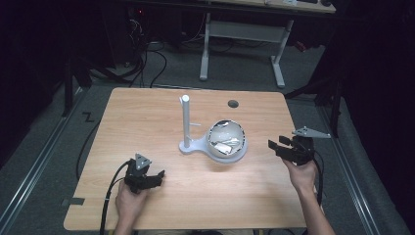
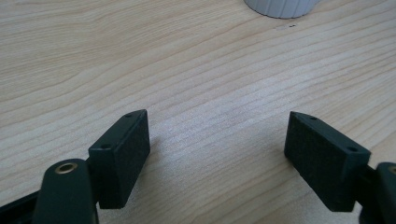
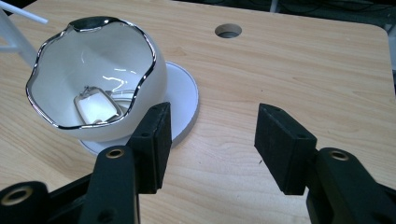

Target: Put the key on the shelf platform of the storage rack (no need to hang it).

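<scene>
A white egg-shaped bowl point(image 1: 226, 138) with a wavy, silver-edged rim stands on the round base of a white stand point(image 1: 188, 146) near the middle of the wooden surface point(image 1: 147, 112); a slim upright post point(image 1: 186, 120) rises from the same base to the bowl's left in the high view; inside the bowl lies a small glossy, rectangular piece point(image 3: 95, 106), its nature too unclear to tell; the right claw point(image 1: 276, 145) hovers to the right of the bowl, apart from it, its jaws partly open with nothing between them; in the right gripper view its left pad point(image 3: 156, 140) stands in front of the edge of the base, whether touching cannot be told; the left claw point(image 1: 156, 177) rests low near the front left of the surface, its jaws wide and empty over bare wood, well apart from the stand; judged by its sheen and thin wall, the bowl is likely ceramic or glass: stiff, smooth, slippery and brittle, and probably light enough for one claw; the curved outer wall offers pads little purchase, so the better hold is across the rim, one pad inside and one outside, at a low dip of the wavy edge, with gentle pressure; the tall post may tip the stand if the base is nudged.
</scene>
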Demonstrator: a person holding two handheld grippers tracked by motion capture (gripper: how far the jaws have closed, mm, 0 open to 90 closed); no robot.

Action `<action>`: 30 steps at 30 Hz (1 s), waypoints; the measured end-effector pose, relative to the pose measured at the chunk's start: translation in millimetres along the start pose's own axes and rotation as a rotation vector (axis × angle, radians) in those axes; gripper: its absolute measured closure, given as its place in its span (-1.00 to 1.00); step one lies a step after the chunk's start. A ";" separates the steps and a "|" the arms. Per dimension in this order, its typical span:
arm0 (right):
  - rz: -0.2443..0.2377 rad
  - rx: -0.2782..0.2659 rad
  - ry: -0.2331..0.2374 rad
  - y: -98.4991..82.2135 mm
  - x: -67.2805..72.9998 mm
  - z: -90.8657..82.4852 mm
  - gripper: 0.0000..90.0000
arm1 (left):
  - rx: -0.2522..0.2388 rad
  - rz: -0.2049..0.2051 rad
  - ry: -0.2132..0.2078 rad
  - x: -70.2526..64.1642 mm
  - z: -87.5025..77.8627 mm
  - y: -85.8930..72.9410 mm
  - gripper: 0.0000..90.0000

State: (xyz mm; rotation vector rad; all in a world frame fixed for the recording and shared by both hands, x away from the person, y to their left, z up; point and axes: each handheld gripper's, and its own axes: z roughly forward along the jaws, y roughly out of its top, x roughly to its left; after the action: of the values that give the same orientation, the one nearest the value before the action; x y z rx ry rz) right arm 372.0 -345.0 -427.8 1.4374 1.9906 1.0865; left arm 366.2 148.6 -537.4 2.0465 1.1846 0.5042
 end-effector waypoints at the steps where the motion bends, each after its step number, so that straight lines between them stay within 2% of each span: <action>1: -0.004 -0.002 -0.001 -1.1 0.3 -0.7 0.03 | 0.000 0.000 0.000 0.0 0.0 0.0 -0.49; 3: -0.013 -0.004 -0.005 -4.5 1.6 -2.2 0.04 | 0.000 0.000 0.000 0.0 0.0 0.0 -0.49; 15: 0.010 -0.009 0.007 -18.1 4.3 -4.7 0.04 | 0.000 0.000 0.000 0.0 0.0 0.0 -0.49; 30: 0.028 0.010 0.023 -32.8 10.3 3.2 0.06 | 0.000 0.000 0.000 0.0 0.0 0.0 -0.49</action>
State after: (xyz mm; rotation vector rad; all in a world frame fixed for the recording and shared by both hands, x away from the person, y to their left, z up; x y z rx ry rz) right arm 352.0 -339.1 -455.2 1.4679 2.0006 1.1112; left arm 366.1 148.6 -537.5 2.0465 1.1841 0.5045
